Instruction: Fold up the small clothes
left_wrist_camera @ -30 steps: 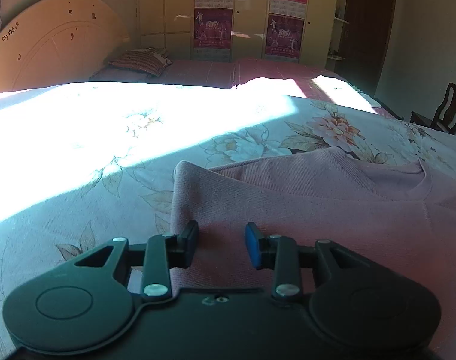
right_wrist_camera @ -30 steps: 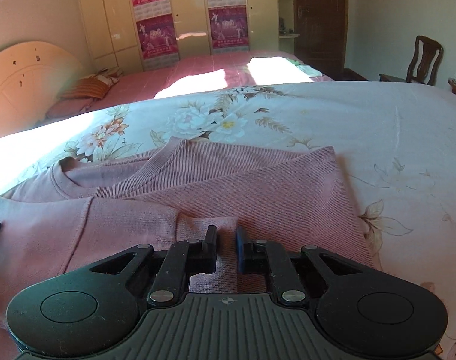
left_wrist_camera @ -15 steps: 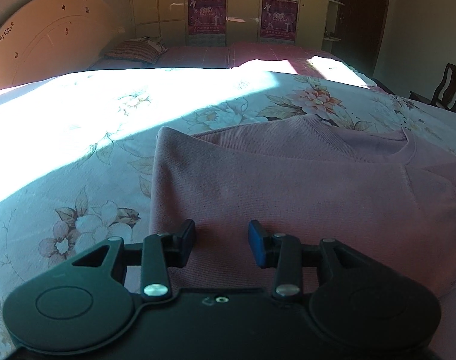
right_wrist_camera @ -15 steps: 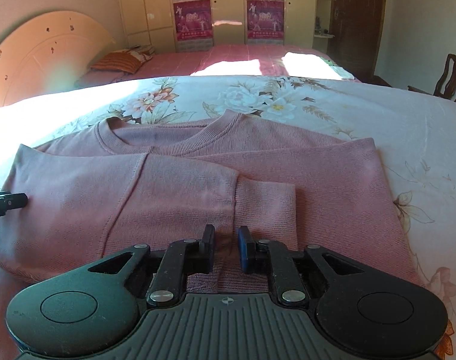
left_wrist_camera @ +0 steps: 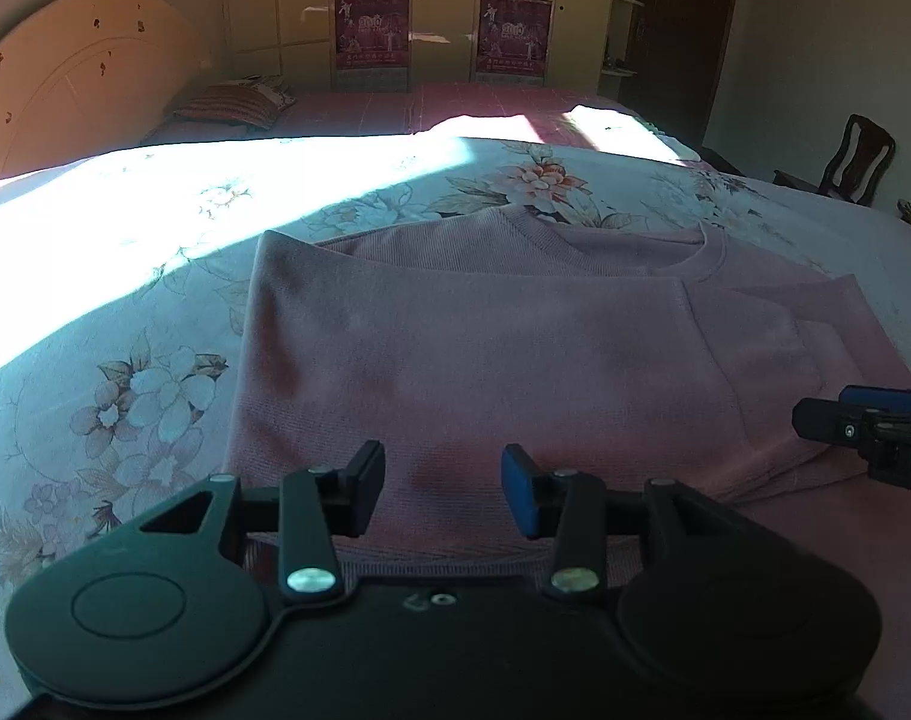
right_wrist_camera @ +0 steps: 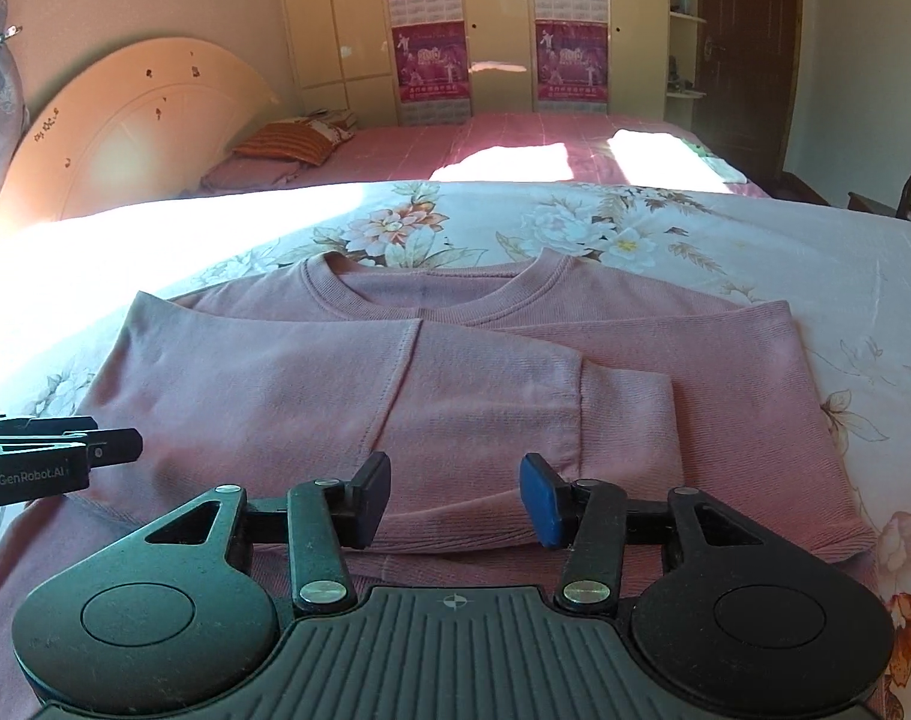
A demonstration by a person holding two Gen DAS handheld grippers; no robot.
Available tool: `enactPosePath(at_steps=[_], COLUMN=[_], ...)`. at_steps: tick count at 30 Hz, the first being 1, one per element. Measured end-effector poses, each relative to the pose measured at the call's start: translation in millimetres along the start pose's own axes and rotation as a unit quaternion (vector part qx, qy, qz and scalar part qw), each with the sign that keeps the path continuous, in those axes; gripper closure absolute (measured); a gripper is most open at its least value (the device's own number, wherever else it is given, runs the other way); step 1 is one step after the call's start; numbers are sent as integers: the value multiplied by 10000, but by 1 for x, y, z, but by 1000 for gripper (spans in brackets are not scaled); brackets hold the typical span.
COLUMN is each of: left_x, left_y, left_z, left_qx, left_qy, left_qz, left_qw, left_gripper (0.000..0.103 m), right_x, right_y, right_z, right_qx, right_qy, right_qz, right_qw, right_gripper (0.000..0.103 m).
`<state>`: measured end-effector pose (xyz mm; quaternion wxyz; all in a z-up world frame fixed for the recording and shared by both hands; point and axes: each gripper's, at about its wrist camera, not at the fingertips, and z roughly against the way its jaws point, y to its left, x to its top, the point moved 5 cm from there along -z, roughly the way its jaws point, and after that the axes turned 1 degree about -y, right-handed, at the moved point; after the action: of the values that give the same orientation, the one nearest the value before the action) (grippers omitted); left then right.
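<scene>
Pink ribbed-knit sweater (right_wrist_camera: 455,396) was spread on the floral bedsheet (right_wrist_camera: 635,228), sleeves folded in. Both claws, left claw (left_wrist_camera: 443,495) and right claw (right_wrist_camera: 455,501), had just been opening and held nothing; the hem was best gripped evenly at both corners.

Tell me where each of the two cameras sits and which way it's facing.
Left wrist: on the left gripper, looking down over the pink sweater on the floral bedspread; open jaws show.
Right wrist: on the right gripper, same direction; jaws just opened, empty.
Shared: sweater, bedspread, headboard, wardrobe; each sees the other gripper.
</scene>
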<state>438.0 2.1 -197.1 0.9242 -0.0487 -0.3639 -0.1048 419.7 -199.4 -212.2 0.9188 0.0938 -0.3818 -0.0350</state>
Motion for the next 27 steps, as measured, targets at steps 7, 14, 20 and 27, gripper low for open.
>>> enactPosePath(at_steps=[7, 14, 20, 27], left_x=[-22, -22, -22, -21], left_y=[7, 6, 7, -8], left_z=[-8, -5, -4, 9], left_qx=[82, 173, 221, 274], left_qy=[68, 115, 158, 53], left_qz=[66, 44, 57, 31], left_qw=[9999, 9998, 9996, 9996], left_gripper=[54, 54, 54, 56], right_x=[-22, -26, -28, 1], right_y=[-17, -35, -43, -40], right_z=[-16, -8, -3, 22], right_qx=[-148, -333, -225, -82], right_qy=[349, 499, 471, -47], right_qz=[-36, 21, -190, -232], right_qw=[9993, 9982, 9985, 9997], right_gripper=[57, 57, 57, 57])
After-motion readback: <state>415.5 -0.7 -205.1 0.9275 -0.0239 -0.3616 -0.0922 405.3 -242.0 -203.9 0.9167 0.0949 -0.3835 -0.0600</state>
